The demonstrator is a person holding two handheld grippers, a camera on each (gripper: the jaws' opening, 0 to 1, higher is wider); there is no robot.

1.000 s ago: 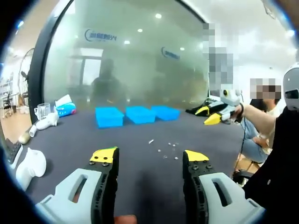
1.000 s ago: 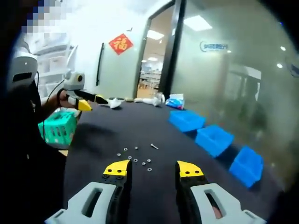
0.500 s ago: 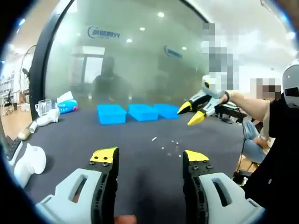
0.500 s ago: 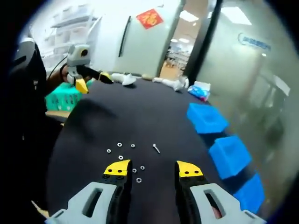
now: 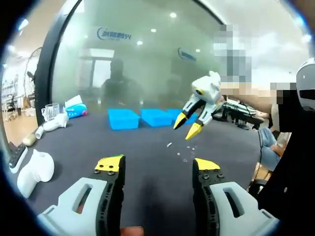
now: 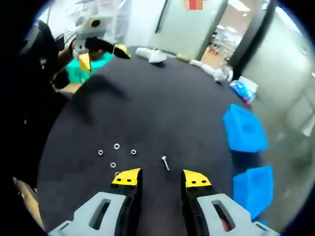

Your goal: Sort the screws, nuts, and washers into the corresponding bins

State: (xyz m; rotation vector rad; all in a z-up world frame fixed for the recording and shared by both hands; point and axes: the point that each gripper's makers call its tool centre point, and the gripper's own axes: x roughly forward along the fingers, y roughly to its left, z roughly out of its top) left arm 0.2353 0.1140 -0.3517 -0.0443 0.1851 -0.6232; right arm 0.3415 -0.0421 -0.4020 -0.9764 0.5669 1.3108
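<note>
Small nuts and washers (image 6: 116, 146) lie scattered on the dark table (image 6: 162, 108), with a single screw (image 6: 165, 162) just beyond my right gripper (image 6: 161, 178). That gripper is open, pointing down over the parts with nothing between its jaws. Two blue bins (image 6: 244, 129) sit to its right. In the left gripper view, three blue bins (image 5: 123, 119) stand in a row at the back, and the screw (image 5: 169, 145) lies mid-table. My left gripper (image 5: 157, 167) is open and empty, low over the near table. The right gripper (image 5: 187, 127) hangs open above the parts. The left gripper (image 6: 102, 56) is at the table's far edge.
White objects (image 5: 34, 169), a cup (image 5: 49, 112) and a tissue pack (image 5: 76, 105) line the table's left side. A teal basket (image 6: 81, 73) sits past the far edge. A glass wall stands behind the bins. A person (image 5: 290, 162) is at the right.
The right gripper has swung in over the table and tipped downward, coming close above the screw and loose parts. The left gripper has barely moved. Both stay open.
</note>
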